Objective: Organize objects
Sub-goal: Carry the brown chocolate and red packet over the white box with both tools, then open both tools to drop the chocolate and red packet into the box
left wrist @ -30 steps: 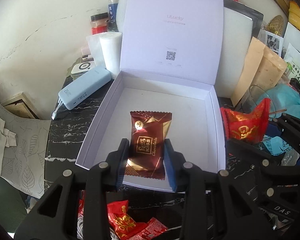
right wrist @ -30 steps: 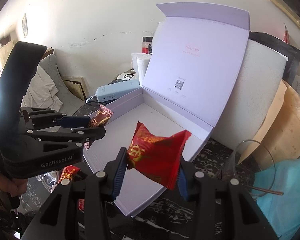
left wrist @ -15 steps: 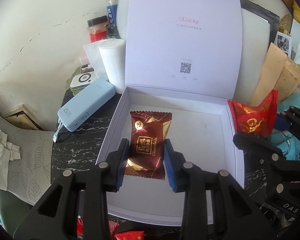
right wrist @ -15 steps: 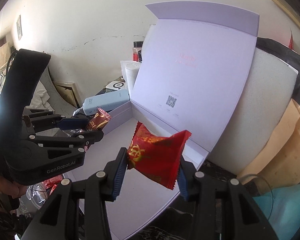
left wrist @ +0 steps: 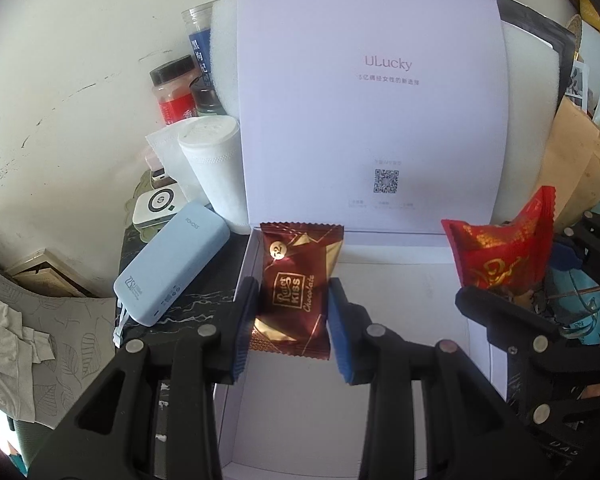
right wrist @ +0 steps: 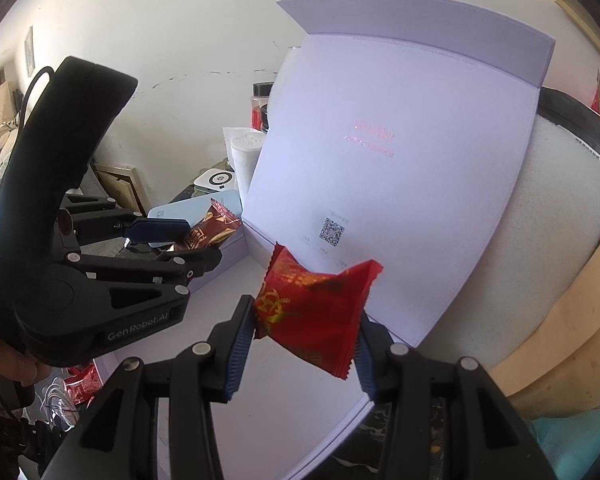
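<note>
Left gripper [left wrist: 290,320] pinches a maroon foil chocolate packet [left wrist: 296,288] and right gripper [right wrist: 306,344] pinches a red foil candy packet [right wrist: 314,312], both above the open lilac cardboard box [left wrist: 400,432]

Your way into the open box [left wrist: 380,380] is clear — its raised lid [left wrist: 372,100] blocks the far side, a power bank [left wrist: 172,268] crowds the left.

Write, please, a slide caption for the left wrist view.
Left gripper holds a brown chocolate packet over the open lavender box.
</note>
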### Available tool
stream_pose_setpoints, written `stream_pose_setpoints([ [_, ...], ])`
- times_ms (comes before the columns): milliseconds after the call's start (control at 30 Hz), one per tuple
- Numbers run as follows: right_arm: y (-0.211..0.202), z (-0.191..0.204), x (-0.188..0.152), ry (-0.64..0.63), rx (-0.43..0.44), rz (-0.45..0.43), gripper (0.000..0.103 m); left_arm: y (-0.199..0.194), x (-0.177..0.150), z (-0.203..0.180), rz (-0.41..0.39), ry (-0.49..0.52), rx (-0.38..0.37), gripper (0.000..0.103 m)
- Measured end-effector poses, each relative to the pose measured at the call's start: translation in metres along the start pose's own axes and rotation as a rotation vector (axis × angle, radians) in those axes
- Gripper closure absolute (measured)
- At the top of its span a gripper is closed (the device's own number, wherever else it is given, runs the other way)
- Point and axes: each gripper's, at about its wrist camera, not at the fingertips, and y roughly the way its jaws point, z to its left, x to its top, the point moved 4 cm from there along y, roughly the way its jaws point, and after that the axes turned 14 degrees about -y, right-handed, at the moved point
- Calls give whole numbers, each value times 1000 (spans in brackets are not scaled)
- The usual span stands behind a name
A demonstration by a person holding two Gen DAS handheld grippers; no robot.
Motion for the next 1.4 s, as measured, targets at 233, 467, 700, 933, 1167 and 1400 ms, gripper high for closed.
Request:
stream_pose_setpoints([
  [233, 18, -9, 6, 4, -1, 32, 57, 27, 7, 0, 59, 1, -11, 70],
  [467, 36, -12, 5, 9, -3, 73, 57, 50, 8, 6, 96, -1, 15, 70],
  [700, 50, -11, 1, 0, -15, 111, 57, 64, 4, 9, 125, -1, 27, 70],
  [933, 61, -10, -4, -5, -13, 144, 57, 69, 0, 5, 149, 16, 28, 70],
  [1167, 55, -13, -8, -8, -35, 165, 53, 73, -3, 4, 179, 22, 59, 68],
  [1400, 35, -14, -5, -12, -61, 144, 44, 63, -1, 5, 169, 17, 63, 60],
])
